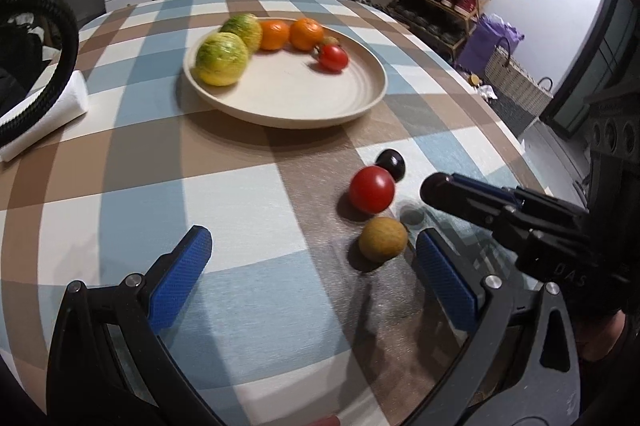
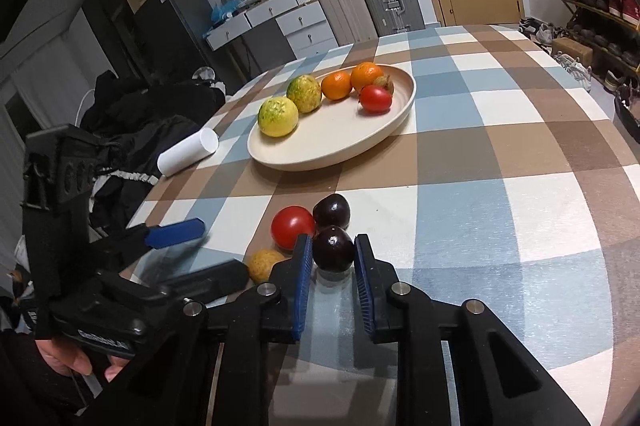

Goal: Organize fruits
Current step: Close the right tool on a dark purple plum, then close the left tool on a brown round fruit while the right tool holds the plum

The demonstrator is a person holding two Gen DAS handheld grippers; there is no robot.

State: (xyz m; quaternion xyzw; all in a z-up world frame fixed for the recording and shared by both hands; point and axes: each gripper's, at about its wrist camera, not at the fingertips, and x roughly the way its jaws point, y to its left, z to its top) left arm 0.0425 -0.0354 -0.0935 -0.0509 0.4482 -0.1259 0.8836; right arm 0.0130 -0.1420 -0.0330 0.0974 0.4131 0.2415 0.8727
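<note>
Dark plum (image 2: 333,253) between right claw (image 2: 333,262) pads, touching.

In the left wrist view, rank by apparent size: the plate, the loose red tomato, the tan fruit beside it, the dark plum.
1. Plate, by far.
2. Loose red tomato and tan fruit: look alike, unranked.
3. Dark plum, though partly hidden and farther off.

Checked tablecloth (image 1: 160,186) — blue, brown, white; cream plate (image 1: 304,106).
</note>
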